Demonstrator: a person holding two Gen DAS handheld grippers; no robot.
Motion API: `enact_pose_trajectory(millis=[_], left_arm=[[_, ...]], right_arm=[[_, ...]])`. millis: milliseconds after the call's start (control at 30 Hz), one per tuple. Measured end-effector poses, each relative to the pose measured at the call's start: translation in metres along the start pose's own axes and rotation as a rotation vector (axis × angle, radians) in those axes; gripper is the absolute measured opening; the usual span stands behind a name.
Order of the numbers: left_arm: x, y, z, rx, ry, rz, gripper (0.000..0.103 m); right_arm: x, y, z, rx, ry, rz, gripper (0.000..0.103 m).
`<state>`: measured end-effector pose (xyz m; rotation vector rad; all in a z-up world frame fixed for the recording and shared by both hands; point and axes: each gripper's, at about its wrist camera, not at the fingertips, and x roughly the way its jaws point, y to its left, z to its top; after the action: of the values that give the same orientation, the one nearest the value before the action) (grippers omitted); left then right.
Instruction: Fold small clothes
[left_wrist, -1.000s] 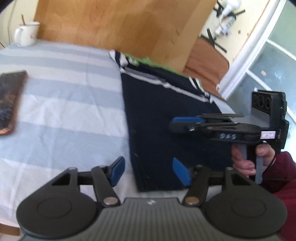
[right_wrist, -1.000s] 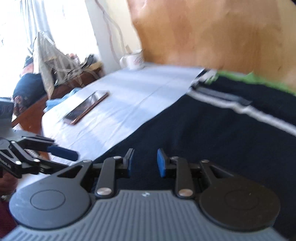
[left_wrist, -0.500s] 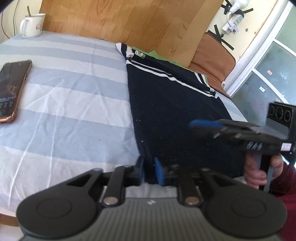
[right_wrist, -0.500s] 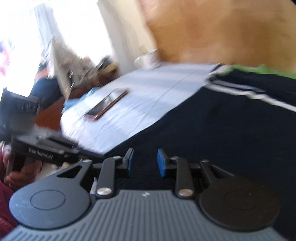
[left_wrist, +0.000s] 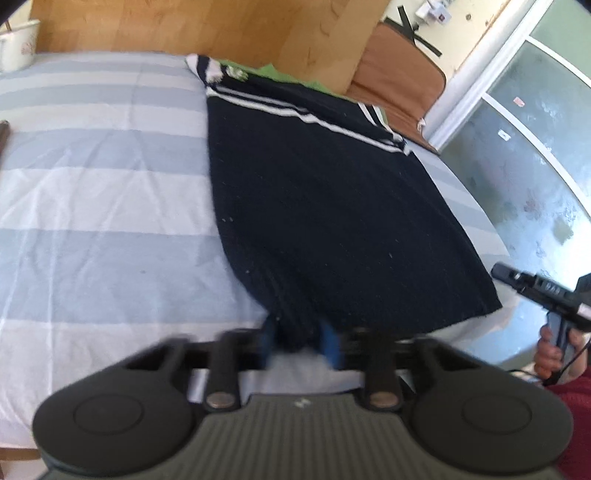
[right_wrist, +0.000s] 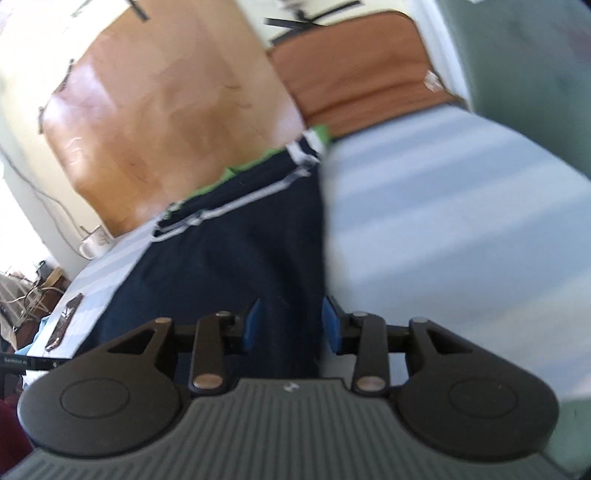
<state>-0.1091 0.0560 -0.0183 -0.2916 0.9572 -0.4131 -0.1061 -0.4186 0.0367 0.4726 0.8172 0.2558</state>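
A navy garment with white stripes lies flat on the striped bed sheet, its striped end far from me. My left gripper is at the garment's near left corner. Its jaws are closing, and the cloth is bunched between the blue pads. My right gripper hovers over the near right edge of the navy garment. Its jaws are opening, with the cloth's edge below the gap and untouched. In the left wrist view the right gripper is beyond the garment's right corner, held by a hand.
A green cloth peeks out under the garment's far end. A mug and a phone are at the sheet's far left. A wooden headboard and a brown cushion stand behind. A glass door is on the right.
My left gripper narrowed from wide apart onto the garment's near left corner, gathering cloth. My right gripper swung from over the garment's middle to its right edge, rolled, and its jaws widened.
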Motion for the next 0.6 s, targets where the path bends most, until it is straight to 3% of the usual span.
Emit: enact_pose_trajectory(millis=[67,167,267,367,600], left_arm=[[-0.001,-0.003,0.0,0.002,-0.005,0.007,0.014],[-0.011,-0.004,0.0,-0.014,-0.041,-0.004,0.013],[-0.028,0.003,0.003,-0.078,-0.099,-0.066,0.013],[-0.039,0.011,0.012,-0.134,-0.143,-0.121,0.013],[-0.032,0.035,0.07,-0.249,-0.224,-0.197,0.013]], right_arm=[[0.007,-0.002,-0.009,0.019,0.036,0.027,0.039],[0.012,0.007,-0.015,-0.029,0.069,0.045,0.011],[0.006,0.003,-0.006,0.026,0.063,0.108,0.01],[-0.001,0.0,0.015,0.079,0.002,0.171,0.01],[0.032,0.003,0.08,0.144,-0.066,0.179,0.01]])
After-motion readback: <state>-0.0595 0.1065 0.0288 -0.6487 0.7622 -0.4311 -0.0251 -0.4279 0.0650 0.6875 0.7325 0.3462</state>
